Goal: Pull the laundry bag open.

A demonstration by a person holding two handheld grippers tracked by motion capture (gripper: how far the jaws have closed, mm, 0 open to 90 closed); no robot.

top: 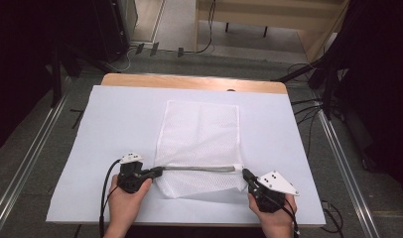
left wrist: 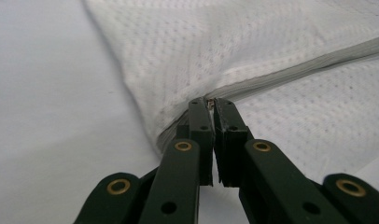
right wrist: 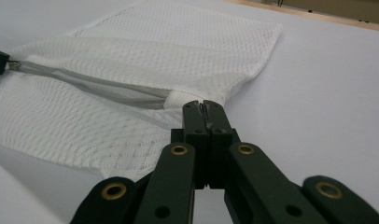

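Now the white worktop [top: 115, 124] carries my mesh laundry bag [top: 199, 134] at centre frame; left tongs [top: 159, 172] clamped on the zipper pull [left wrist: 209, 99], right tongs [top: 246, 173] clamped on the bag's corner. Tugging unevenly could jam the zipper [top: 199, 168].

From up high, my forearms are cut off at the bottom edge, and the left claw [top: 157, 172] tips look too small to show what they pinch. Along the left claw [left wrist: 209, 103], a tiny metal bit sits between the tips, probably the zipper pull, too small to be sure. The mesh bag [left wrist: 253, 51] runs off the top and right edges here. Along the right claw [right wrist: 204, 106], the tips cover the bag's corner, so the zipper [right wrist: 99, 84] end is hidden behind them.
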